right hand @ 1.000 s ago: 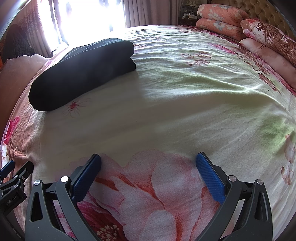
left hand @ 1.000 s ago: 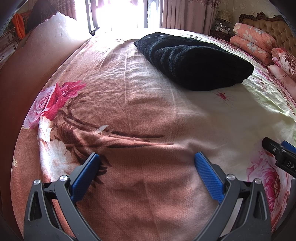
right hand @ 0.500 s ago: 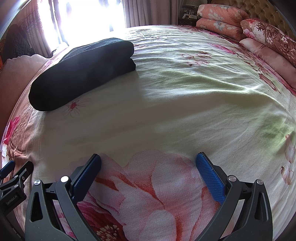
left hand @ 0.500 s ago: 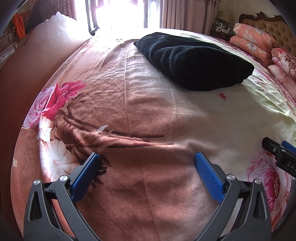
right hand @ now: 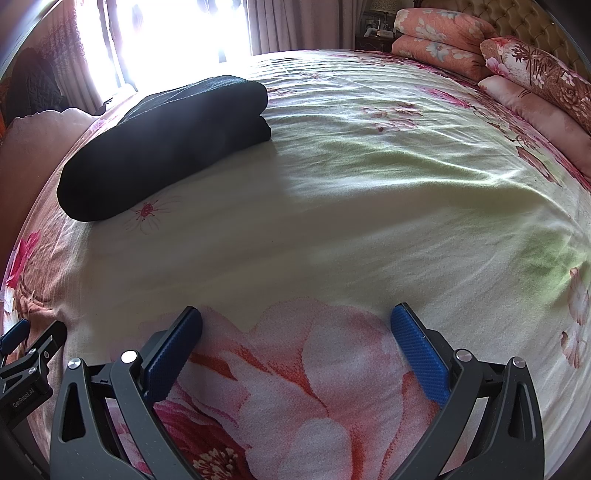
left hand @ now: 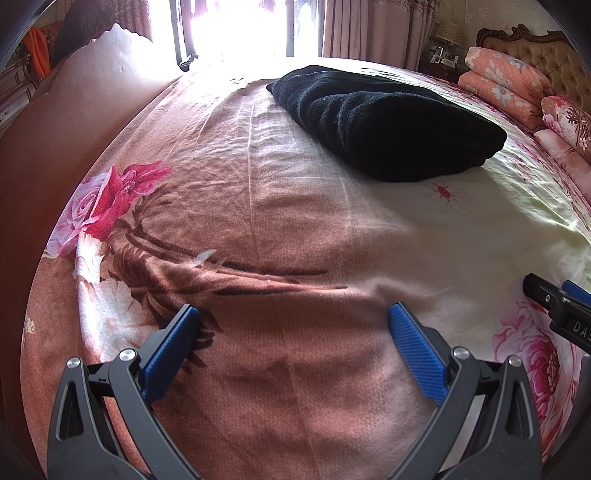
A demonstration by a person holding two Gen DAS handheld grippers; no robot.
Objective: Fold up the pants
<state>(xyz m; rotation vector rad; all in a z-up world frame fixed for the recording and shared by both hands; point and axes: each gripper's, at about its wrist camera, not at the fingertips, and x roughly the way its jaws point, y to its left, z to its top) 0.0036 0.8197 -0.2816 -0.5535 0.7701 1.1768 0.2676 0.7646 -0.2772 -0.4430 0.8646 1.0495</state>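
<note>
The pants (left hand: 384,122), dark and already folded into a thick bundle, are seen lying on the bed (left hand: 258,206), on the far part of the flowered blanket (right hand: 369,229) towards the bright window (left hand: 240,26). In the right wrist view the same pants (right hand: 162,144) are found at upper left, with stacked layers visible at the right-hand end. The left hand-held gripper (left hand: 291,328) is held low over the brown flowered part of the blanket, blue pads spread wide, nothing between them. The right hand-held gripper (right hand: 295,325) is held over a large pink flower print, pads likewise spread wide and empty. Both are kept well apart from the pants. Part of the right hand-held gripper is caught at the right edge of the left wrist view, and part of the left one at the lower left edge of the right wrist view. Pillows (right hand: 443,40) are stacked by the tufted headboard (left hand: 535,48). Curtains (left hand: 354,26) are hung beside the window.
</note>
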